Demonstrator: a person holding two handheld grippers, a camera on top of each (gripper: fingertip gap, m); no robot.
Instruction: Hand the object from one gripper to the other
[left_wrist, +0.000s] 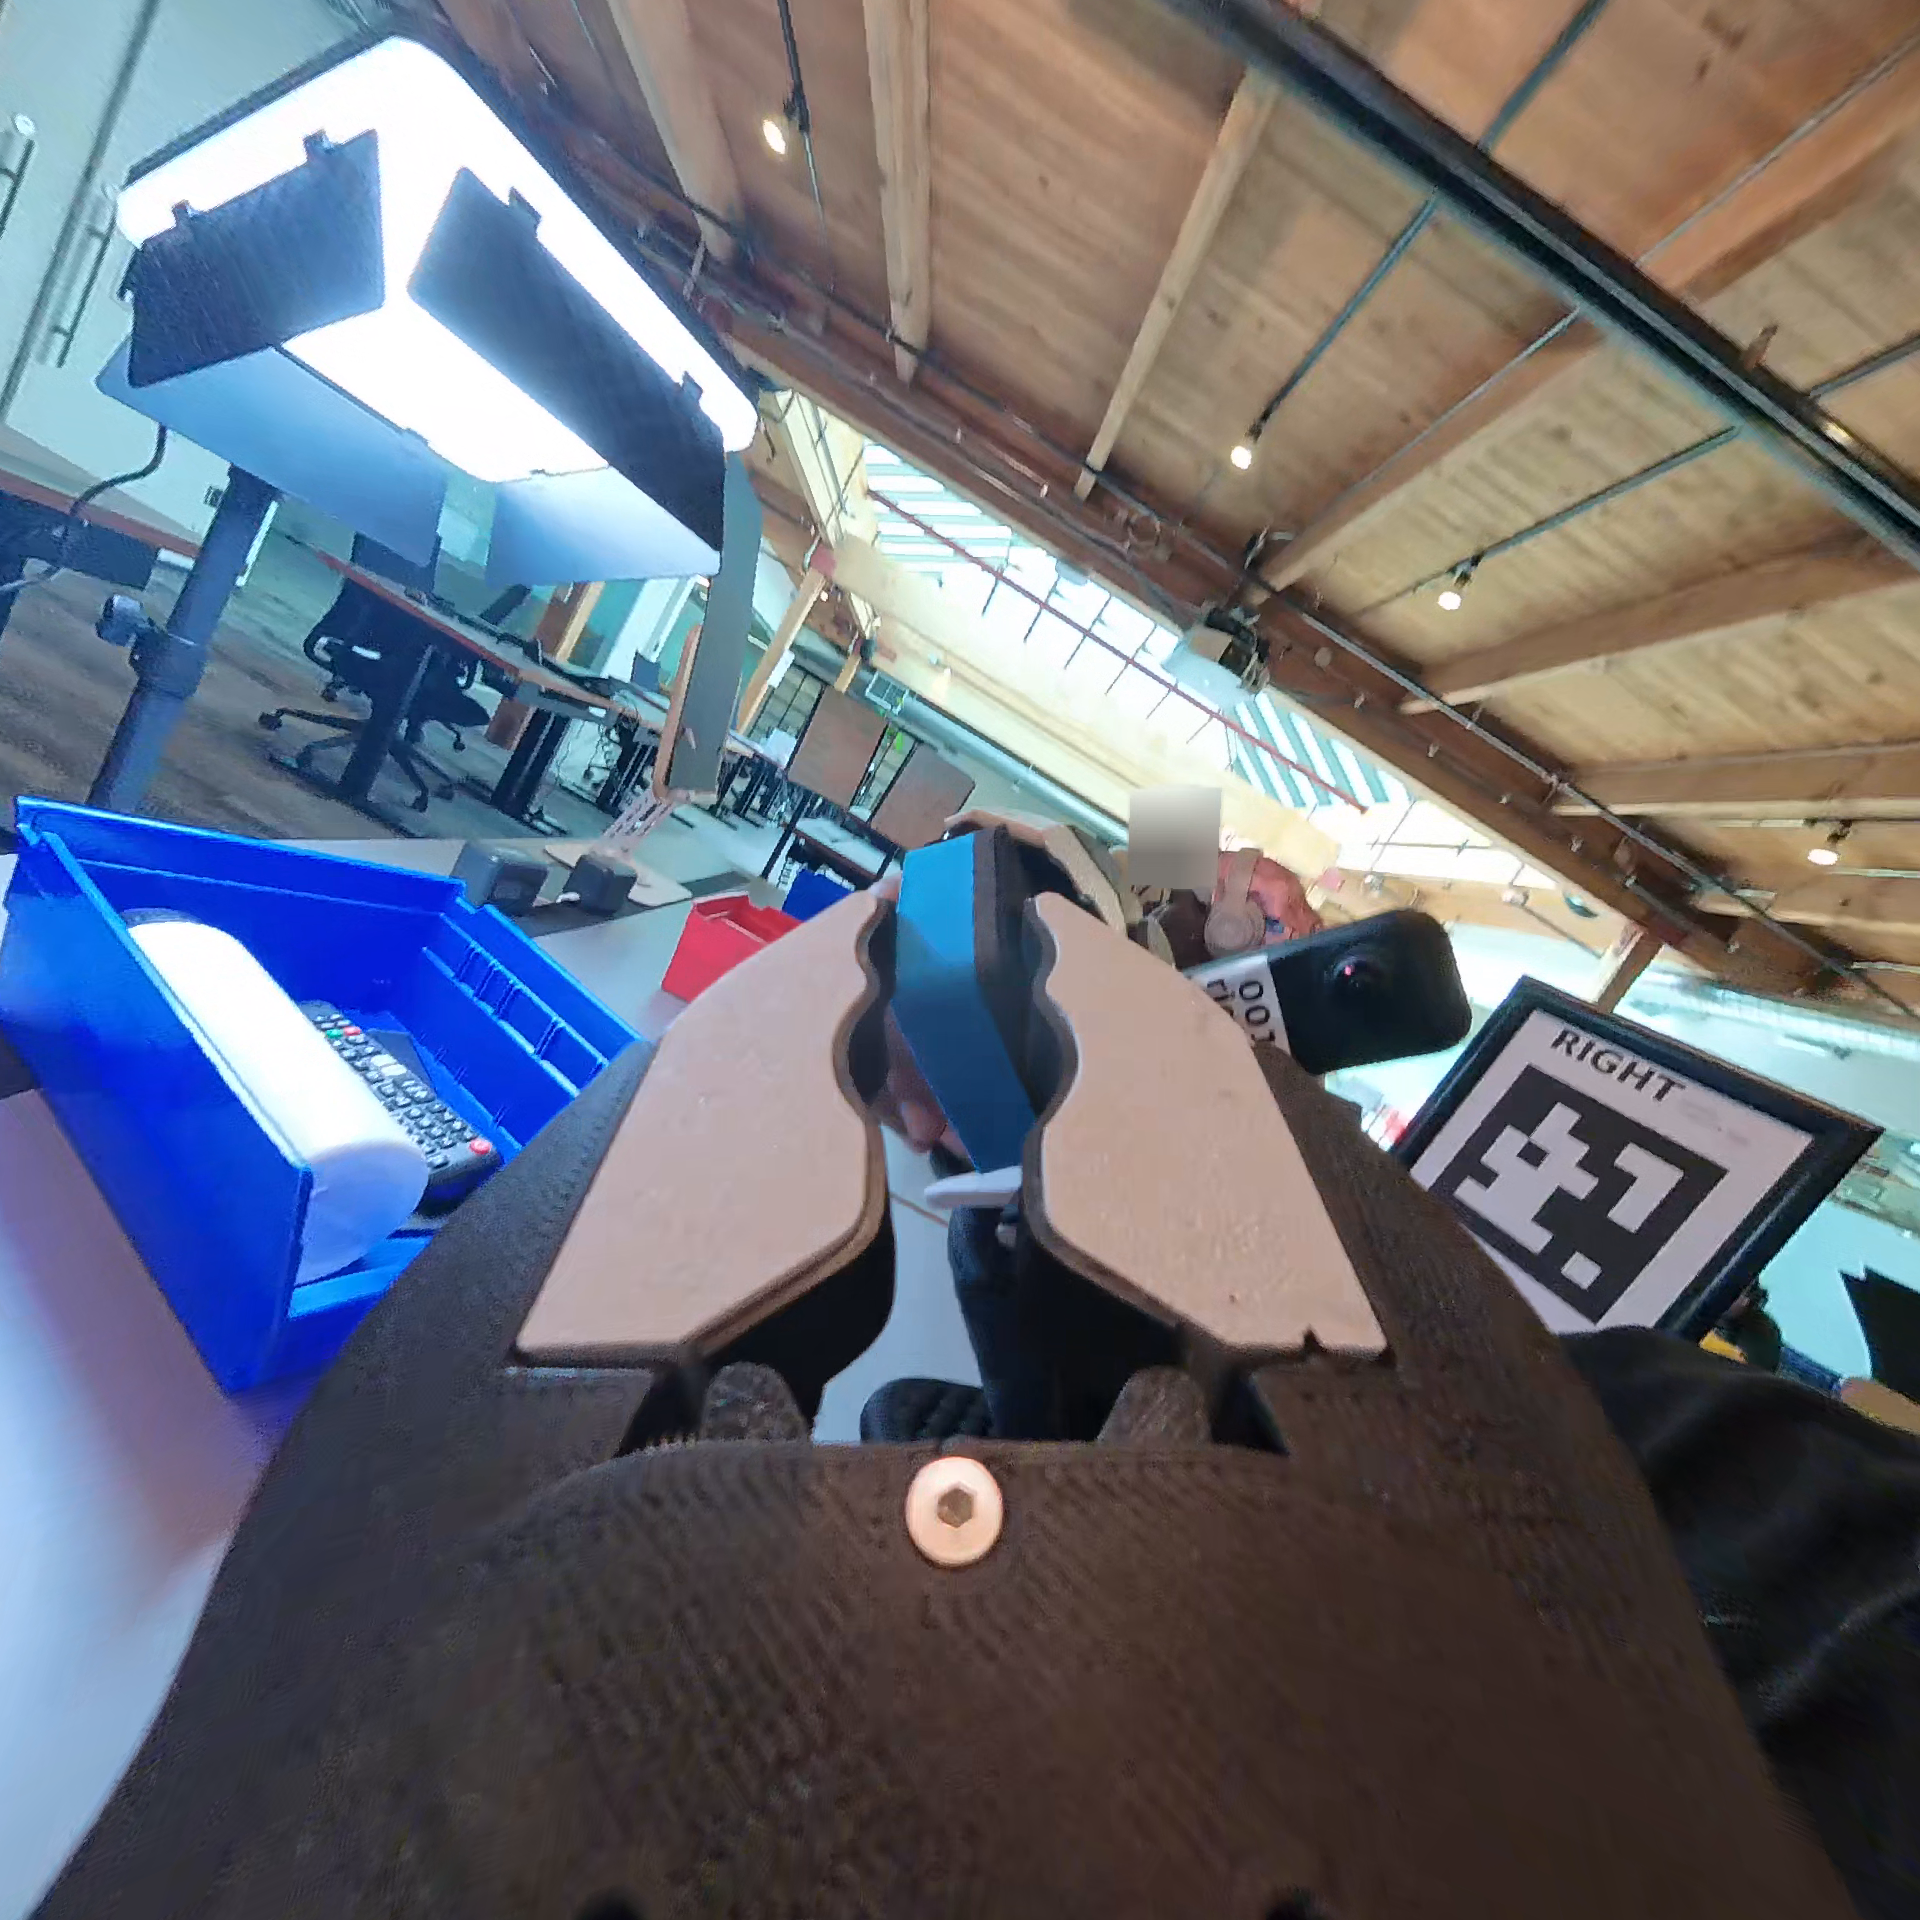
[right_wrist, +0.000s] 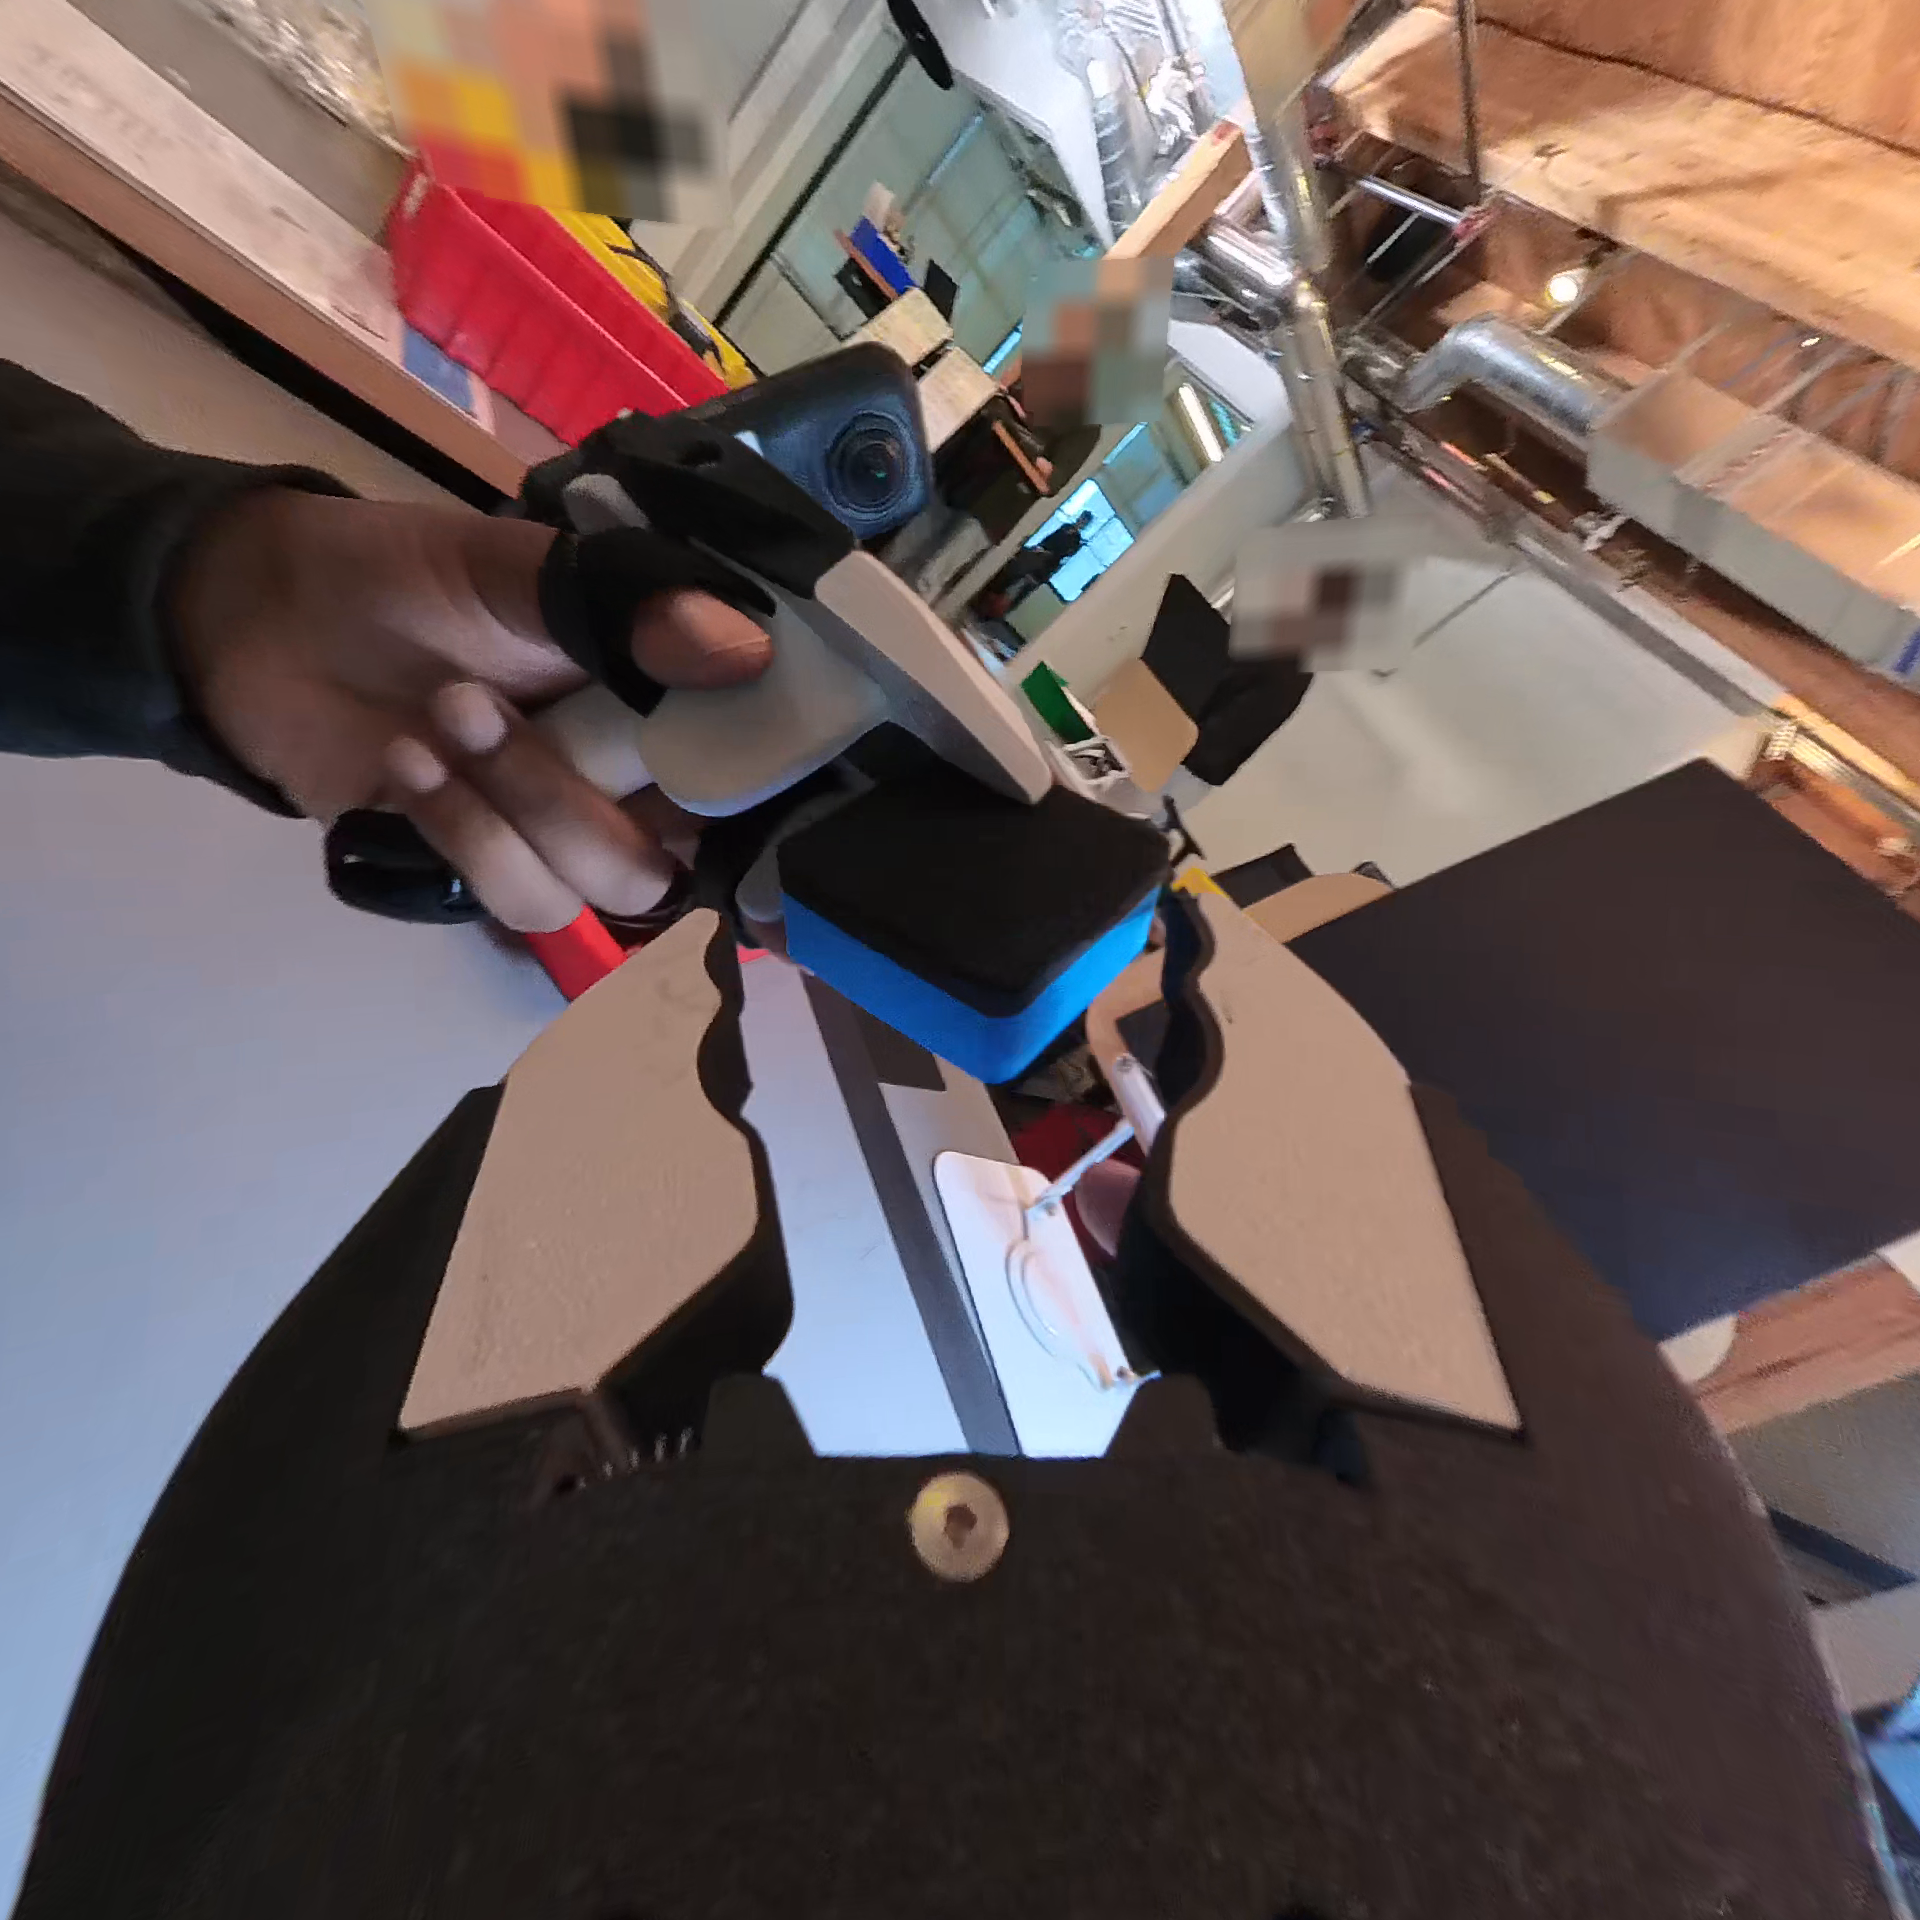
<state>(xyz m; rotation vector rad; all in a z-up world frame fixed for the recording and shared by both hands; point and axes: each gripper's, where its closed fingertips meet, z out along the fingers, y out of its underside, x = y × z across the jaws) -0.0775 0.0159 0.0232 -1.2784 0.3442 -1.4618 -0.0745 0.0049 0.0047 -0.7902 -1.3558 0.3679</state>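
Timber ceiling and a glowing light panel overhead, pale bench under me, and we're mid-air for the swap. My left claw is pinching the blue eraser block, blue body with a black felt face, gripped across its thin sides and standing on edge between the tan fingers. Down at nine o'clock in the left wrist view sits a blue bin holding a white roll and a remote, well clear of the action.

From the right wrist view the block hangs at twelve o'clock, just ahead of my right claw, which is spread wide and holding nothing. The left claw clamps it from above, my hand at nine o'clock.

Now, doing this well, as I judge it: slide the right claw forward so the free end sits deep between the pads, square to the blue sides. Close firmly first. Only then ease the left open. Letting go early risks a drop onto the bench.
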